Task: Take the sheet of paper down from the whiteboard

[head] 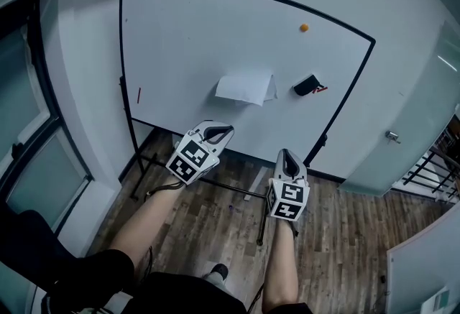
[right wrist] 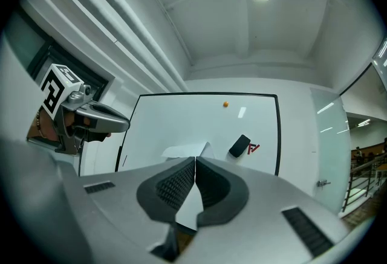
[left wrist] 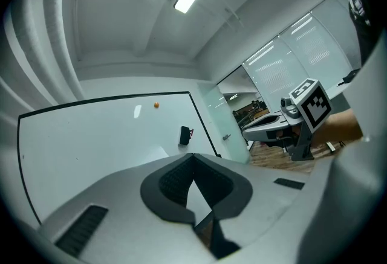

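Observation:
A white sheet of paper [head: 243, 87] hangs near the middle of the whiteboard [head: 187, 39], its right edge curling away from the board. In the right gripper view the paper [right wrist: 183, 151] shows just above my jaws. My left gripper [head: 218, 132] is shut and empty, held level a little below and in front of the paper. My right gripper [head: 287, 156] is also shut and empty, lower and to the right. In the gripper views the left gripper [left wrist: 193, 157] and the right gripper [right wrist: 195, 160] both have their pads together with nothing between them.
A black eraser [head: 307, 85] sticks to the board right of the paper, beside a small red mark. An orange magnet [head: 304, 27] sits higher up. The board stands on a black frame [head: 215, 187] over a wood floor. A glass door [head: 402, 133] is at the right.

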